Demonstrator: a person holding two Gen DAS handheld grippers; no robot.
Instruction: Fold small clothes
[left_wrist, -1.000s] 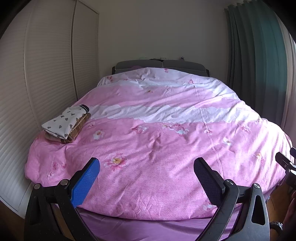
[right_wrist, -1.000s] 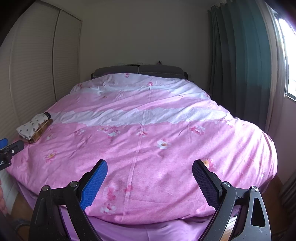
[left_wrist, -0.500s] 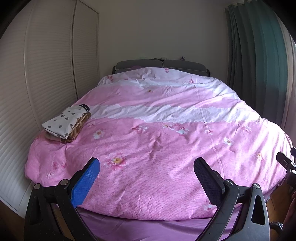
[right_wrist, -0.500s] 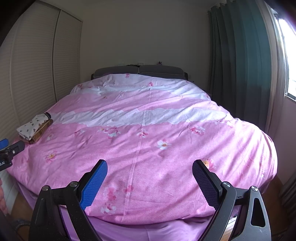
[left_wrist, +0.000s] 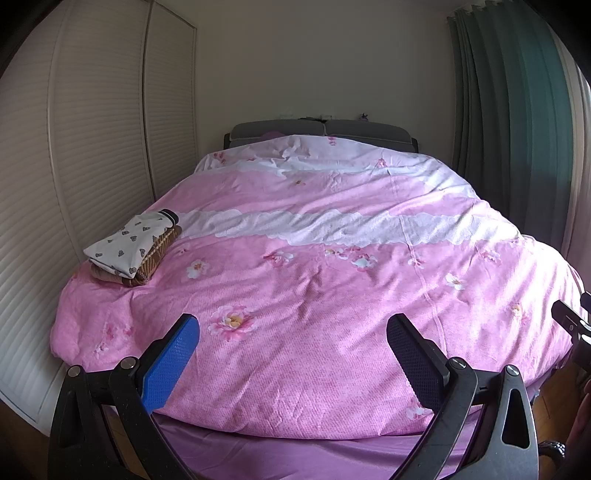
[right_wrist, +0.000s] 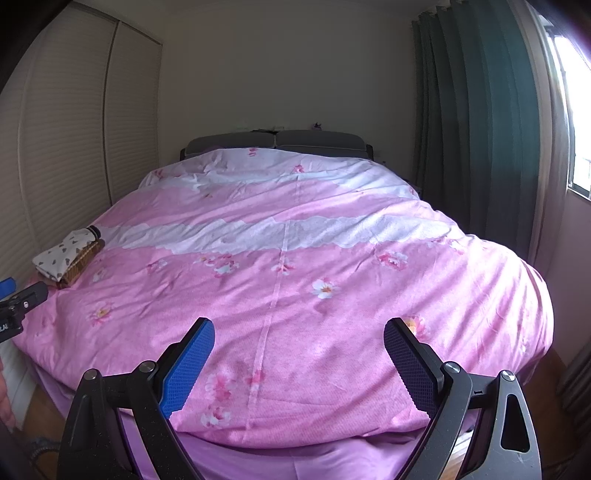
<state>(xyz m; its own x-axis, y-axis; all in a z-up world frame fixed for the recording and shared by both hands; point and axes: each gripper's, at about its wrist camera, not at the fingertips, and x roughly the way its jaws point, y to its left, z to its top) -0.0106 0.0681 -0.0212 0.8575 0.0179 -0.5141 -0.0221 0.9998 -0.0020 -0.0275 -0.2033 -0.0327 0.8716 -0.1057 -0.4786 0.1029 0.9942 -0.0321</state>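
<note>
- At far left, louvred wardrobe doors (left_wrist: 92, 155); shut, contents hidden
- Near the left edge of the bed (left_wrist: 332, 258), a small stack of folded clothes (left_wrist: 133, 247): white heart-print piece on top, brown patterned piece beneath, a dark band at the far end; seen also from the right wrist view (right_wrist: 66, 258)
- Judged from that neat stack: folding apparently finished, or not yet begun on a fresh piece; no loose garment in sight on the pink floral duvet (right_wrist: 295, 295), so cannot tell what is left
- No basket, box or other container visible; clothes resting straight on the duvet
- Left gripper (left_wrist: 291, 339): jaws spread wide, pinching nothing, hovering at the foot of the bed, well apart from the stack
- Right gripper (right_wrist: 299, 343): jaws likewise spread wide and empty, over the foot of the bed
- Far end: grey headboard (left_wrist: 321, 131)
- At far right, dark green curtain (right_wrist: 480, 129) with a bright window (right_wrist: 576, 110) beside it
</note>
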